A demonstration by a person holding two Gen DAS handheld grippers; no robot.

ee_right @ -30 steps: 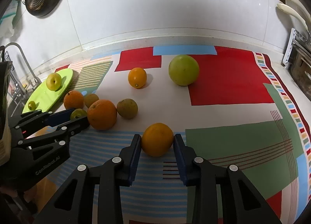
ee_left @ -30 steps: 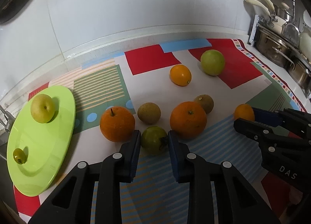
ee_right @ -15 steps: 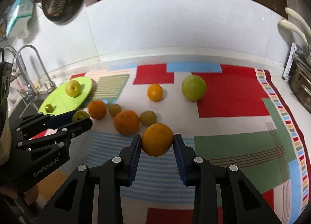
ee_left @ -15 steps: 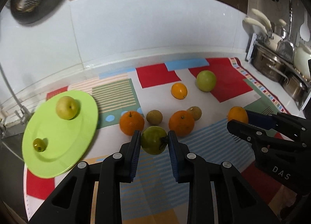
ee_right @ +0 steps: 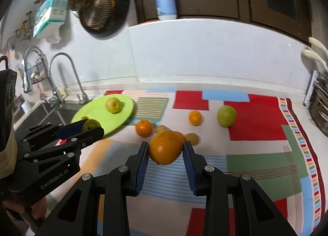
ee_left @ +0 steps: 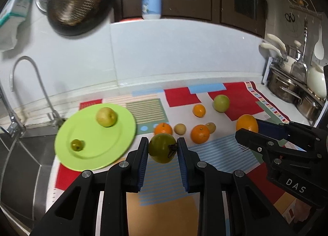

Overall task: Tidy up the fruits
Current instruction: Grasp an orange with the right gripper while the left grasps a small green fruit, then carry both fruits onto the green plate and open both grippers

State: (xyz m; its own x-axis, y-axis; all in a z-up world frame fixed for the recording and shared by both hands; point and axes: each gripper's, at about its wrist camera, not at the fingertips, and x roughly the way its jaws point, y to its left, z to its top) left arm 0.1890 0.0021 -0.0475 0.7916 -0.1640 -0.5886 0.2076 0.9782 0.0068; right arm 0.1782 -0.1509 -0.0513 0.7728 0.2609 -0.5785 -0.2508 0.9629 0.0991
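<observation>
The left gripper [ee_left: 163, 150] is clamping a dull green fruit [ee_left: 162, 148] between its blue pads, carrying it clear above the patterned mat [ee_left: 225, 154], while the right gripper [ee_right: 165, 153] is pinching an orange [ee_right: 165, 146] the same way, also off the mat. Both are pointing down toward the mat's left end, where a lime-green plate [ee_left: 114, 150] is sitting beside the sink [ee_left: 22, 154], near the counter's left edge, already holding 1 yellow-green apple [ee_left: 106, 116] and 1 small green fruit [ee_left: 76, 145].

Judging by this, the step in hand is the carry: 2 fruits are lifted and heading to be sorted. Out on the mat, 2 more oranges [ee_left: 200, 133], 1 small tangerine [ee_left: 198, 110], 2 brownish fruits [ee_left: 180, 129] and 1 large green apple [ee_left: 221, 103] are lying loose toward the middle and back.

The next move is probably calling for bringing the green fruit over a bare part of the plate, lowering it before opening, and keeping the 2 grippers from crowding each other
</observation>
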